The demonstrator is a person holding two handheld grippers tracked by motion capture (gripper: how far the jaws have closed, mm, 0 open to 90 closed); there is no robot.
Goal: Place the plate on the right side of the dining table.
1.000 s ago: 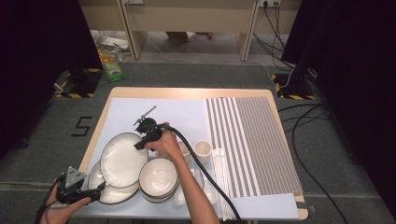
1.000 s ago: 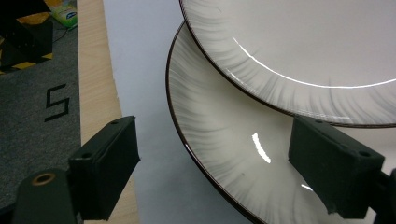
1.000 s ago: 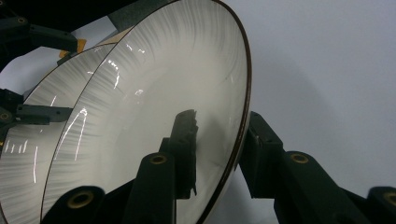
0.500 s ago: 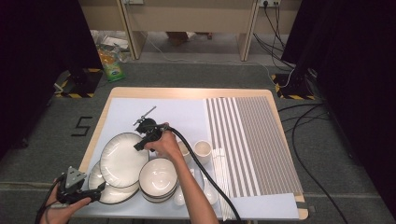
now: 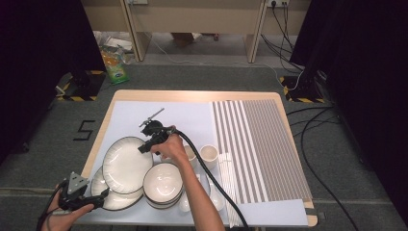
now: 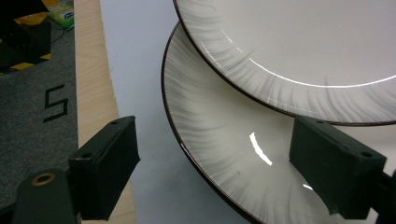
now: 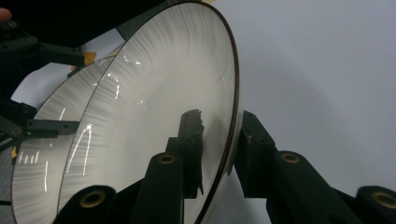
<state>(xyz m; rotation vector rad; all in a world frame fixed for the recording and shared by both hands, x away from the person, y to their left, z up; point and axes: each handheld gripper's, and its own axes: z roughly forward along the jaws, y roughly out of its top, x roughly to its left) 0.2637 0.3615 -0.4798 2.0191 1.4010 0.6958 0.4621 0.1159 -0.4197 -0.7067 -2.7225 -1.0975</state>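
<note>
Right gripper (image 7: 219, 135): the far right rim of a large white ceramic dinner plate with a thin dark edge and grey brushed streaks (image 7: 154, 93) is being pinched, one pad on the glazed face, the other behind the rim. The jaws have just been closing, with that rim between them.

Left gripper (image 6: 229, 163): the jaws are being held wide. The near left rim of a second, matching streaked plate (image 6: 219, 140) is being straddled, not pressed.

In the high view the gripped plate (image 5: 124, 159) is being kept at the near left of the pale blue table mat (image 5: 192, 120), overlapping the lower plate (image 5: 115, 199) and just beside a white dark-rimmed bowl (image 5: 162, 182).

Progress, as judged: the grasp is being completed and the upper plate is being tipped. Its lift clear of the lower plate is not yet done, and the lower plate is not yet gripped. Placement is being left open.

Orientation: the plate is round, so no long axis is being shown. Its face is being turned upward and seemingly towards the person's left, with the gripped edge raised.
</note>
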